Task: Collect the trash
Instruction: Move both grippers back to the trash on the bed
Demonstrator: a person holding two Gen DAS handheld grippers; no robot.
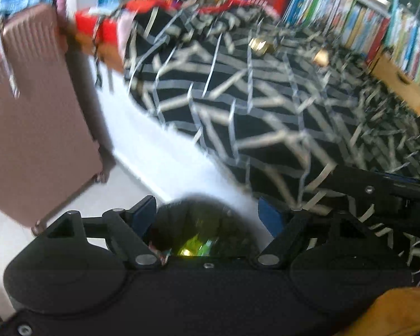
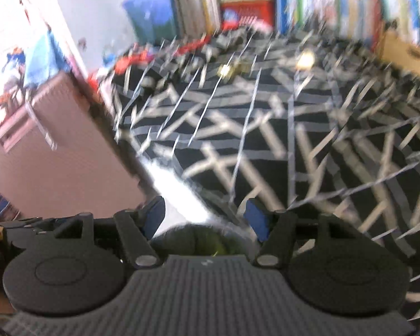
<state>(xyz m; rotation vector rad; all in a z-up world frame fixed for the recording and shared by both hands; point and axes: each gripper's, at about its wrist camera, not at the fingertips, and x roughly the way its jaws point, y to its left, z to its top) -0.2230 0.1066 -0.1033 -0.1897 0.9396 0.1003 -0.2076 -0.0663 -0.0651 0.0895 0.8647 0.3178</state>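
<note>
Both grippers, left (image 1: 207, 212) and right (image 2: 204, 215), hover with fingers apart and empty above a dark bin (image 1: 198, 224) at the black-and-white patterned rug's (image 1: 252, 106) near edge. Two golden trash pieces (image 1: 259, 46) lie far across the rug. Beside it stand a pink suitcase (image 1: 36, 128) and bookshelves (image 1: 378, 22). Only the left view shows a yellow sleeve (image 1: 392, 313).

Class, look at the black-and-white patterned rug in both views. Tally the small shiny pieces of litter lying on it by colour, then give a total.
Gold crumpled wrapper pieces: 1
Pale orange-gold wrapper pieces: 1
Total: 2
Both lie far from the open left gripper and right gripper; blur hides finer detail.
</note>
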